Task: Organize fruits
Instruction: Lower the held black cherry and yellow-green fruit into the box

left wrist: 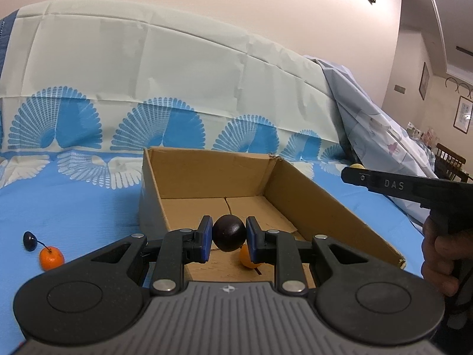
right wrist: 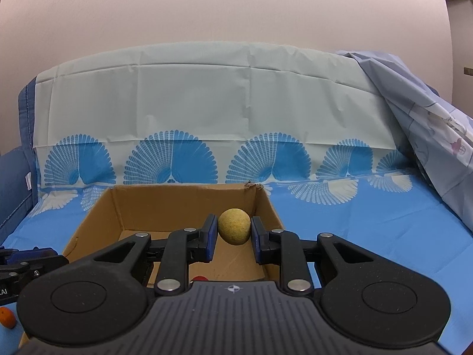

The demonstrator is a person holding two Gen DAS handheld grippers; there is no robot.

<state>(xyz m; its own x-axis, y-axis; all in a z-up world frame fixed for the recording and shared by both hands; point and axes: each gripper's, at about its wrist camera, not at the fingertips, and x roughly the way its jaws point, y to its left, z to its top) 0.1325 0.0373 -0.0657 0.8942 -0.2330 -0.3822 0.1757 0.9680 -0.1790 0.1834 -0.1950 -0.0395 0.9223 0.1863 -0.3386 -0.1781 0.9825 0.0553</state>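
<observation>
Left tool (left wrist: 229, 238): pads closed on a dark round fruit (left wrist: 228, 236), held level. Right tool (right wrist: 233, 232): pads clamped on a yellow round fruit (right wrist: 234, 226), level, pointing forward.

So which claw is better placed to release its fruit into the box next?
Probably either: the left claw grips the dark fruit over the cardboard box; the right claw likewise grips the yellow fruit.

Tangerine (left wrist: 51, 258) left of box (left wrist: 325, 204), on cloth (left wrist: 74, 204)

Black grippers (left wrist: 229, 238), blue-padded jaws, silver rivets.
</observation>
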